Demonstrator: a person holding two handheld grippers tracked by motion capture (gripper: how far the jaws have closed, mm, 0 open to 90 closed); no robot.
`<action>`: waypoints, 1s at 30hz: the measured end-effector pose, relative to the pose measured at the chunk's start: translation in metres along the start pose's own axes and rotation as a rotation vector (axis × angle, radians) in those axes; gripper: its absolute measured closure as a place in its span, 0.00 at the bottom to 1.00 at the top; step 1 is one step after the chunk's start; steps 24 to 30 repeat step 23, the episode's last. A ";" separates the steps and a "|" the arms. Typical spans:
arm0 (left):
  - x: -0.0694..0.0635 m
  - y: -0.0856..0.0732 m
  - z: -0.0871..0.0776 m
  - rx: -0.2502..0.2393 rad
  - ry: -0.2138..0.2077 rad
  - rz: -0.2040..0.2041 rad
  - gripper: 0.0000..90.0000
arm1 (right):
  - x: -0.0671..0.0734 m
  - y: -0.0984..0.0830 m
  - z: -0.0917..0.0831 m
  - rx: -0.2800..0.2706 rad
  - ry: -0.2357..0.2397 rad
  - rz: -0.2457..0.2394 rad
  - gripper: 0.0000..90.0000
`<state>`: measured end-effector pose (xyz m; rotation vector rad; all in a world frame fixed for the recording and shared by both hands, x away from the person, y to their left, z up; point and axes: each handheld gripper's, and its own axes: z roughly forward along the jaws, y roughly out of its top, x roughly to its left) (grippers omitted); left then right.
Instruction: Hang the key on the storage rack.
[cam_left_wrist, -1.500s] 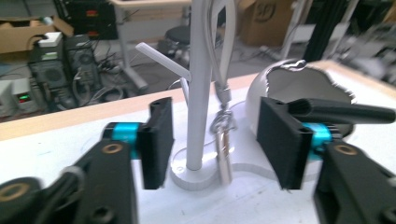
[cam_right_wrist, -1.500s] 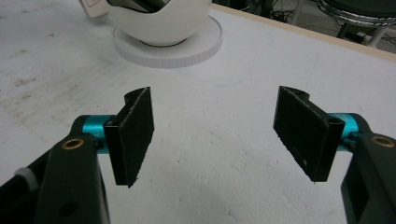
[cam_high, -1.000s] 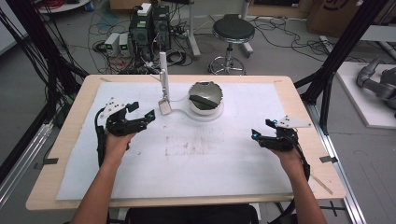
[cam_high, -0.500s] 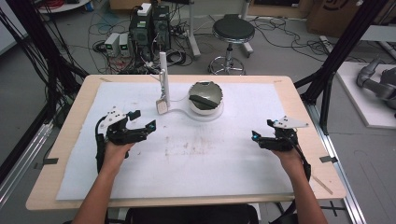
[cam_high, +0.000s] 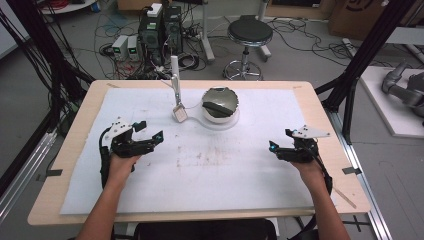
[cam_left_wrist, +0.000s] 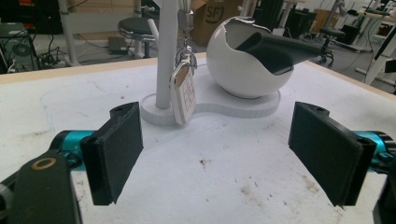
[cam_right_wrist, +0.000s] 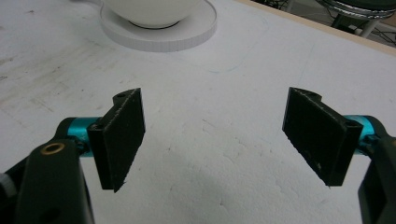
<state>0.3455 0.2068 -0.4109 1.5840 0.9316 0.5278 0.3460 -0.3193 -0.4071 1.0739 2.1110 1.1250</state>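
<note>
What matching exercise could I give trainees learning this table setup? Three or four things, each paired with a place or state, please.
Things:
1. key fob
2. white bowl
3. left gripper
4. right gripper

Places or states:
A. on the round part of the white base
B. open, at the table's right side
C. hanging beside the white post
D. open, aimed towards the stand

Pairs: 1-C, 2-A, 3-D, 4-B

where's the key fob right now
The key fob hangs from the white post at the table's far middle, just left of the white bowl.
</note>
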 end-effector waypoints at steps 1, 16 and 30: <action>0.000 0.000 0.000 0.000 0.001 -0.002 0.20 | 0.000 0.000 0.001 -0.002 0.000 -0.006 0.24; 0.000 -0.001 -0.003 -0.011 0.003 -0.002 0.20 | 0.002 0.001 0.003 0.000 0.005 -0.004 0.24; 0.000 -0.002 -0.002 -0.004 0.005 -0.001 0.20 | 0.000 0.001 0.003 -0.004 0.004 0.000 0.24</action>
